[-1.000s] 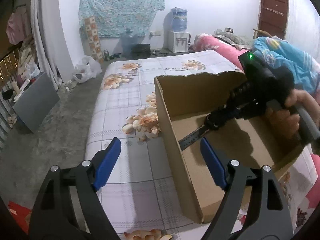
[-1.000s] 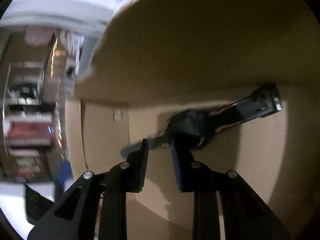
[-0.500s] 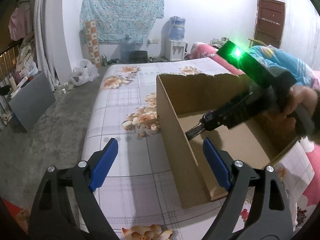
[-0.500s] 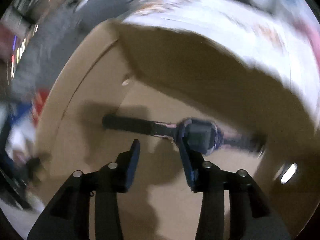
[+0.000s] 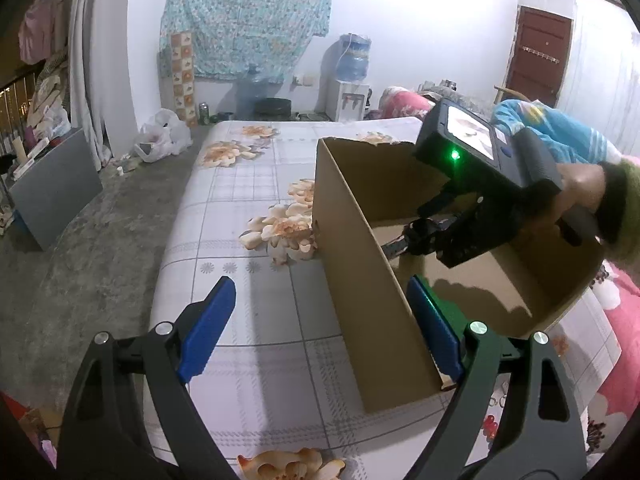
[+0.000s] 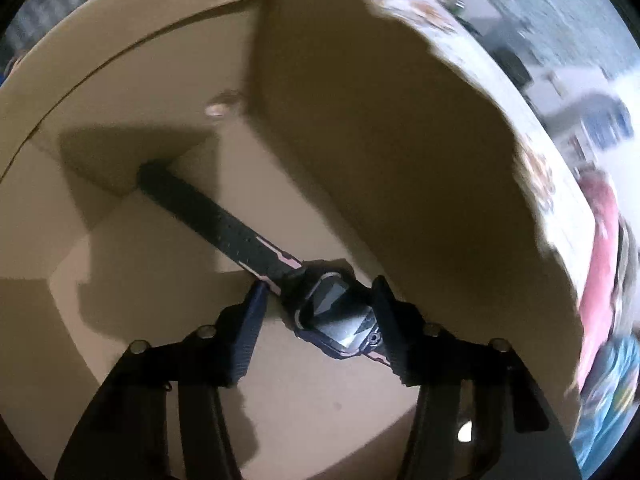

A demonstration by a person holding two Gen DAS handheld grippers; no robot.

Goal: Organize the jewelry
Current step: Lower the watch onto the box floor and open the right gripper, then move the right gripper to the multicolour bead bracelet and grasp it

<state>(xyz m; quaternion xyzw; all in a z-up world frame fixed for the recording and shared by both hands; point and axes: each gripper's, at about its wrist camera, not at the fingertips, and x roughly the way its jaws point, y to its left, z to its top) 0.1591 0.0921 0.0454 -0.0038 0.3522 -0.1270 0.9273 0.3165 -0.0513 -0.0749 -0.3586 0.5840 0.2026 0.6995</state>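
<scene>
Swung down into cardboard box (image 6: 360, 128), my right gripper (image 6: 318, 312) jaws, just narrowing, straddle smartwatch (image 6: 336, 316), grip unclear; left gripper (image 5: 320, 332) released.

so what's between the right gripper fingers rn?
The watch: its case sits between the right gripper fingers, on the cardboard box floor, strap running away toward a corner. A gap shows beside one finger. Right wrist view.
</scene>
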